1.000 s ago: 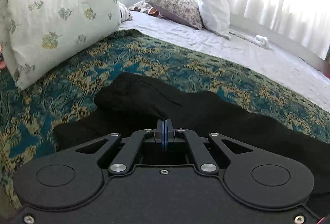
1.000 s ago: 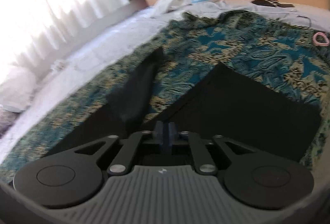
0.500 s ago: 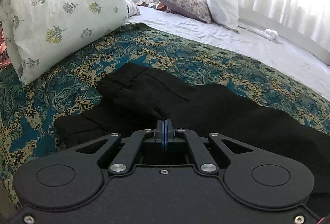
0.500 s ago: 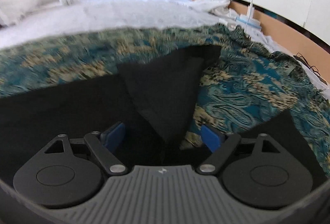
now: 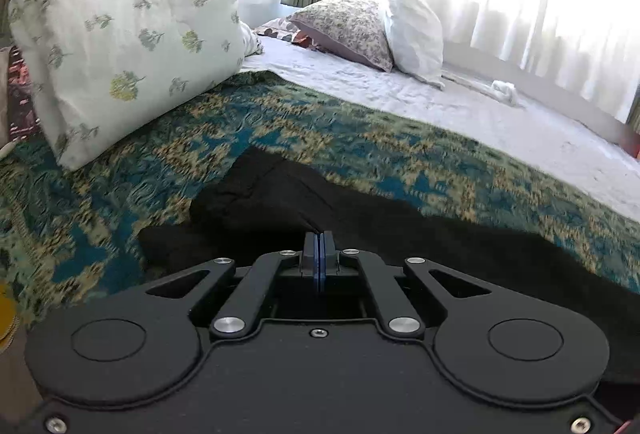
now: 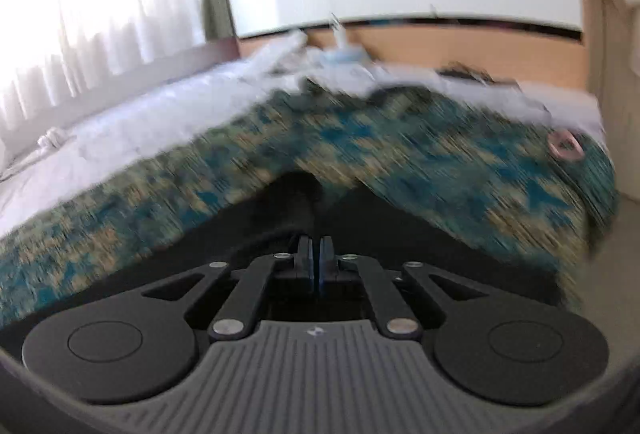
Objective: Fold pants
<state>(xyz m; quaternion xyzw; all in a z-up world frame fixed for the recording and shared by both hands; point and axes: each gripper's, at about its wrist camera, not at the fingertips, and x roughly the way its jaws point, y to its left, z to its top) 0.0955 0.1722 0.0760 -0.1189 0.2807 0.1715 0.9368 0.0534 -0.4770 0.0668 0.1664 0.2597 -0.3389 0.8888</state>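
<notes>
Black pants point(image 5: 280, 206) lie on a teal and gold patterned bedspread point(image 5: 360, 138). In the left wrist view my left gripper point(image 5: 319, 246) is shut with a ridge of the pants fabric pinched between its blue pads. In the right wrist view, which is blurred by motion, the pants point(image 6: 304, 206) spread under my right gripper point(image 6: 316, 254). Its jaws stand almost together with a thin gap, and dark fabric sits at their tips; whether they clamp it is not clear.
A large floral cushion point(image 5: 120, 46) stands at the left on the bedspread. Two pillows point(image 5: 380, 30) lean at the back on the white sheet point(image 5: 480, 114). A pink ring point(image 6: 565, 146) lies near the bedspread's right edge. Curtains and wardrobe doors surround the bed.
My right gripper, open half a second ago over a folded pant leg, has closed and swung fast to the right. My left gripper stays shut on the fabric and has shifted slightly.
</notes>
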